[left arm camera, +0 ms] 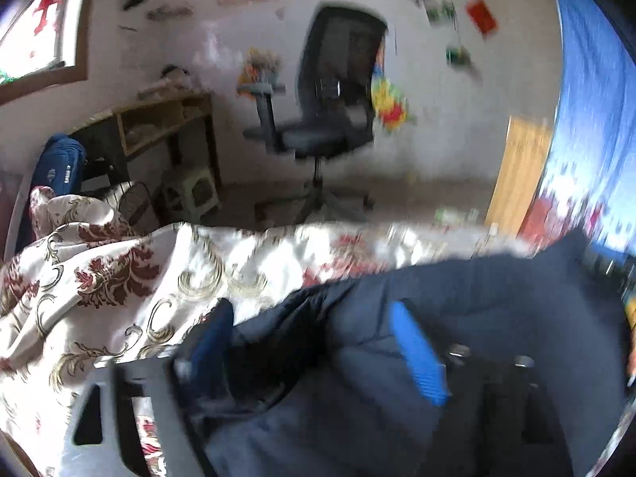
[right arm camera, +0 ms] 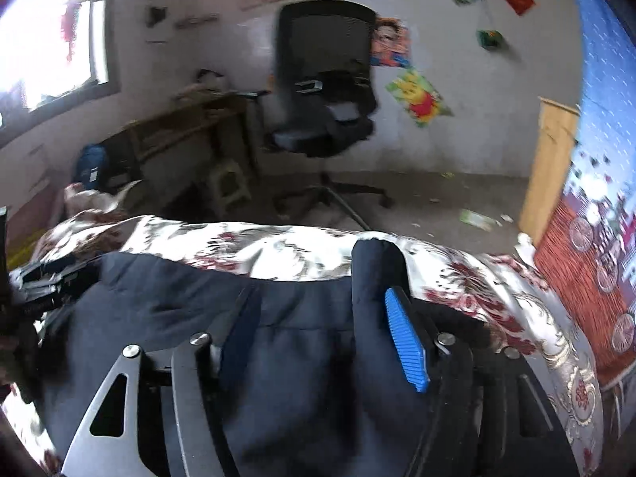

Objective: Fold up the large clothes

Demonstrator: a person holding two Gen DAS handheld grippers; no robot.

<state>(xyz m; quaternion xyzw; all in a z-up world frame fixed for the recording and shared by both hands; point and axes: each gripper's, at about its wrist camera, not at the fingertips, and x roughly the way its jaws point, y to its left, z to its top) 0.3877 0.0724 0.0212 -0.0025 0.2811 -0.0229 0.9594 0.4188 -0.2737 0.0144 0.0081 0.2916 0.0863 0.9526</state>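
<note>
A large dark navy padded garment (left arm camera: 457, 298) lies on a bed covered with a white, red and gold floral spread (left arm camera: 99, 278). My left gripper (left arm camera: 314, 349) is shut on a fold of the navy garment, with cloth bunched between its blue pads (left arm camera: 417, 353). My right gripper (right arm camera: 318, 334) is shut on another part of the same garment (right arm camera: 179, 298); a thick fold of it rises between the fingers beside the blue pad (right arm camera: 405, 338). The left gripper's black body shows at the left edge of the right wrist view (right arm camera: 43, 278).
A black office chair (right arm camera: 322, 91) stands on the floor beyond the bed. A wooden desk (right arm camera: 190, 123) with a small stool (right arm camera: 230, 187) is at the left under a window. A wooden board (right arm camera: 548, 167) and a blue patterned hanging (right arm camera: 604, 119) are at the right.
</note>
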